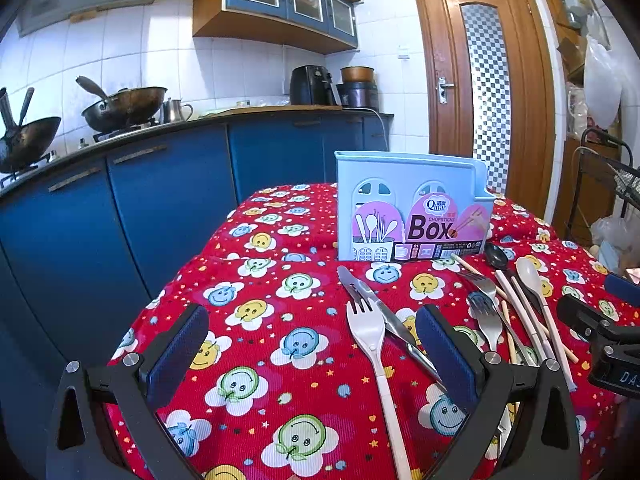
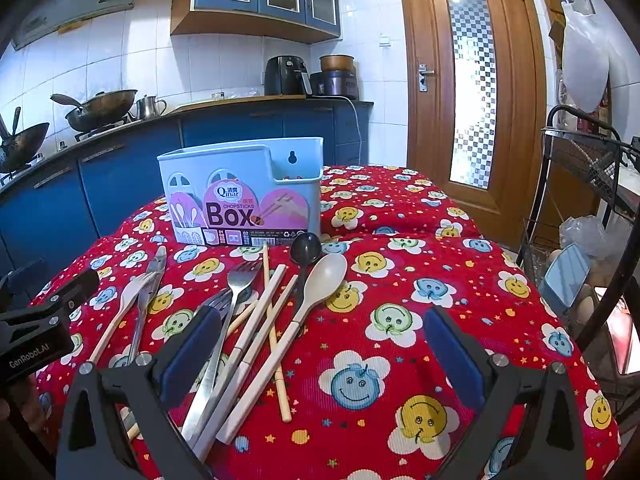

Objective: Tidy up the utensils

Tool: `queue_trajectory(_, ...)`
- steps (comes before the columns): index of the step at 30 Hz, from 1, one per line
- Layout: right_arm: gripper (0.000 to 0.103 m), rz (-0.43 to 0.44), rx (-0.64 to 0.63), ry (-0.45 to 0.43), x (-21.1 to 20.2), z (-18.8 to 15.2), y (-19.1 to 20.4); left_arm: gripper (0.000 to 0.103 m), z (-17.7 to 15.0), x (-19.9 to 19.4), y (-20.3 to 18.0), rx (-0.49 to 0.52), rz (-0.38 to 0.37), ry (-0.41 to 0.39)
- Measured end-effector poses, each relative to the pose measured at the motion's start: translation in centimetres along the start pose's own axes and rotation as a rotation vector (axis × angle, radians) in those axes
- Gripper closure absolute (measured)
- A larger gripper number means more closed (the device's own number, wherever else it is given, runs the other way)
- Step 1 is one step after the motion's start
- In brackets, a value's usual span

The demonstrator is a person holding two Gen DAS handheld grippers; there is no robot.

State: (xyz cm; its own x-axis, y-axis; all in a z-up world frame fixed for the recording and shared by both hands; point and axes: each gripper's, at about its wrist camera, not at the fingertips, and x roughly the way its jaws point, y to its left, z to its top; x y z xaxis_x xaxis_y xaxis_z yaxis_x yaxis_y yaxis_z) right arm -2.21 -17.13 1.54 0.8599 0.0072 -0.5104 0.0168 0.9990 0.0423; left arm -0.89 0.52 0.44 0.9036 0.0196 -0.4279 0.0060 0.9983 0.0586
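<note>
A light blue chopsticks box stands upright on the red smiley tablecloth. In front of it lie loose utensils: a cream plastic fork, a metal knife, metal forks, cream chopsticks, a cream spoon and a black spoon. My left gripper hovers open over the cloth, the cream fork and knife between its fingers. My right gripper is open just right of the pile, holding nothing.
Blue kitchen cabinets with woks on a stove run behind the table at left. A wooden door stands at the back right. A black wire rack with bags crowds the table's right edge.
</note>
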Motion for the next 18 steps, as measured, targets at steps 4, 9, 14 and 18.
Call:
queue_trajectory(4,0.000,-0.001,0.001,0.001,0.03,0.03,0.00,0.001,-0.01,-0.01,-0.02,0.001,0.001,-0.001)
queue_trajectory(9,0.000,0.000,0.001,0.000,0.01,0.03,0.02,0.001,-0.01,-0.01,-0.02,0.002,0.000,0.000)
queue_trajectory(14,0.000,-0.002,0.001,0.002,0.00,0.02,0.06,0.001,0.06,0.11,0.15,-0.004,-0.004,0.011)
queue_trajectory(18,0.000,-0.002,0.005,-0.002,-0.08,-0.07,-0.06,0.001,0.08,0.28,0.19,-0.007,-0.005,0.020)
